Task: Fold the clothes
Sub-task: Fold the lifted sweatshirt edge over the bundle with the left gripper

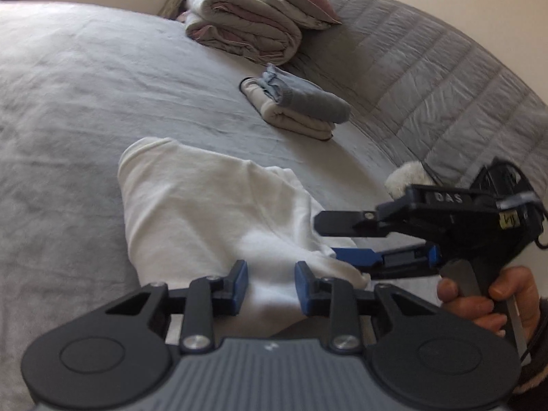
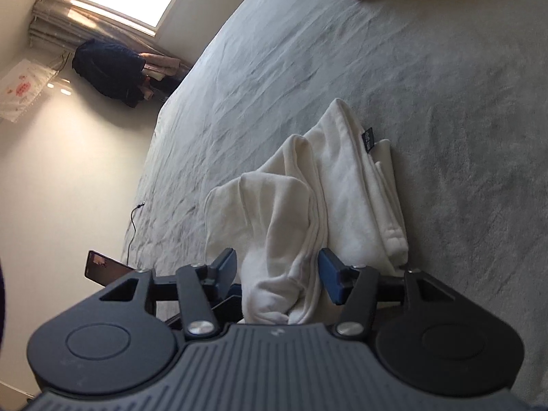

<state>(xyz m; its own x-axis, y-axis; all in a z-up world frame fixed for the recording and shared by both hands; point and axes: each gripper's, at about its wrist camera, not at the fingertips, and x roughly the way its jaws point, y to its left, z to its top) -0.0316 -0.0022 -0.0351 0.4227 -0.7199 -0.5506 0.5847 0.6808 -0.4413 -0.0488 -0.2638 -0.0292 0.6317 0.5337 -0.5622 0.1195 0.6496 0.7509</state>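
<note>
- White garment (image 1: 212, 205) lies part-folded on the grey bed (image 1: 68, 102), near the finished stack (image 1: 301, 106).
- Left gripper (image 1: 270, 286) straddles its near edge, half-open; whether it pinches is unclear.
- Right gripper (image 2: 277, 274), open, brackets bunched cloth.
- Next: probably grip and fold over.

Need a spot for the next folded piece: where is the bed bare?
Bare grey sheet lies left of the white garment, and between it and the small folded stack. Crowded: the near edge, where both grippers meet the garment, and by the quilted cover.
</note>
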